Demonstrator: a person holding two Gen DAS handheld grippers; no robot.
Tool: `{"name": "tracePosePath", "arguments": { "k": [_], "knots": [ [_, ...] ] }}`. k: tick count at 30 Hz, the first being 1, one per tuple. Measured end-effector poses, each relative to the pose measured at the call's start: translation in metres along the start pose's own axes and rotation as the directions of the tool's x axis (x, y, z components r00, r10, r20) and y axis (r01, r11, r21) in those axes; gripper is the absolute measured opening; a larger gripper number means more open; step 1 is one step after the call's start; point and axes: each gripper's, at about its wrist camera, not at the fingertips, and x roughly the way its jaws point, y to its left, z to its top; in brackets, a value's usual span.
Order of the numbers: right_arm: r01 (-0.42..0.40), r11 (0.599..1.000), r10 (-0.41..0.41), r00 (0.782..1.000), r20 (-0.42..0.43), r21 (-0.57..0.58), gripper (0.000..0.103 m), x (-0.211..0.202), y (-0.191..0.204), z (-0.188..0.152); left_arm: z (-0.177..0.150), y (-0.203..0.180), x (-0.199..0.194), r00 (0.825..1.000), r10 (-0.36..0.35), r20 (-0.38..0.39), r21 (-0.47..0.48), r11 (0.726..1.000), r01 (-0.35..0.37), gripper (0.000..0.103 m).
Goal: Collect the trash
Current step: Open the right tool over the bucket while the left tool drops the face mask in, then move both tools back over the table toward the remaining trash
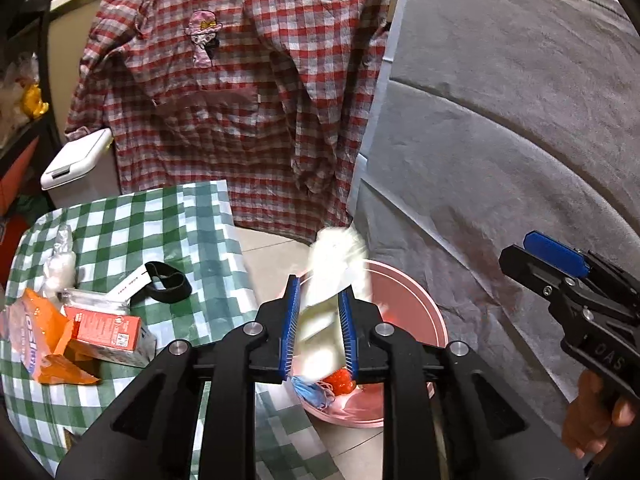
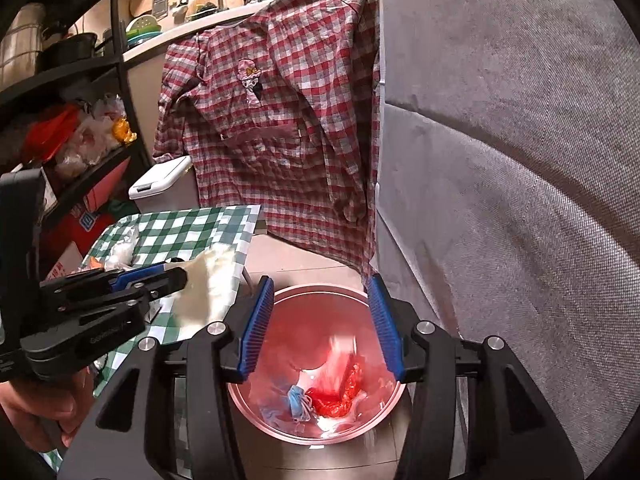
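Note:
My left gripper (image 1: pixel 318 330) is shut on a crumpled white tissue (image 1: pixel 334 276) and holds it above the near rim of a pink bin (image 1: pixel 416 304). The tissue (image 2: pixel 212 284) and left gripper (image 2: pixel 176 276) also show in the right wrist view, left of the bin (image 2: pixel 316 300). Inside the bin lie a blue face mask (image 2: pixel 298 400), a red wrapper (image 2: pixel 340 396) and a blurred pale piece (image 2: pixel 340 352). My right gripper (image 2: pixel 320 324) is open and empty above the bin; it also shows in the left wrist view (image 1: pixel 548 260).
A table with a green checked cloth (image 1: pixel 132 220) holds an orange packet (image 1: pixel 44 340), a red carton (image 1: pixel 106 332), a black band (image 1: pixel 166 282) and clear plastic (image 1: pixel 60 256). A checked shirt (image 1: pixel 240 92) hangs behind. A grey sofa (image 1: pixel 500 140) is right. A white lidded bin (image 1: pixel 76 164) stands far left.

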Motion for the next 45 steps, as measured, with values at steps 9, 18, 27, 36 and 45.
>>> {"name": "tracePosePath", "arguments": {
  "k": [9,18,27,36,45],
  "knots": [
    [-0.013,1.000,0.012,1.000,0.029,0.014,0.049,-0.007,0.007,0.003,0.001,0.006,-0.011,0.999,-0.050,0.017,-0.016,0.999,0.050,0.019],
    [-0.016,1.000,0.015,0.999,0.052,0.009,0.049,-0.016,0.012,0.002,0.002,0.012,-0.025,0.998,-0.042,0.046,-0.009,0.999,0.043,0.019],
    [-0.072,0.997,0.072,0.991,0.111,-0.001,0.046,-0.026,0.036,0.006,0.001,0.052,-0.064,0.995,0.002,0.103,-0.033,0.999,0.002,0.019],
    [-0.160,0.985,0.167,0.979,0.116,-0.068,0.020,-0.030,0.076,0.001,-0.009,0.134,-0.109,0.985,0.103,0.142,-0.106,0.990,-0.089,0.019],
    [-0.242,0.959,0.256,0.963,0.083,-0.144,0.018,-0.017,0.119,-0.005,-0.035,0.206,-0.116,0.977,0.192,0.093,-0.180,0.968,-0.173,0.019]
  ]
}}
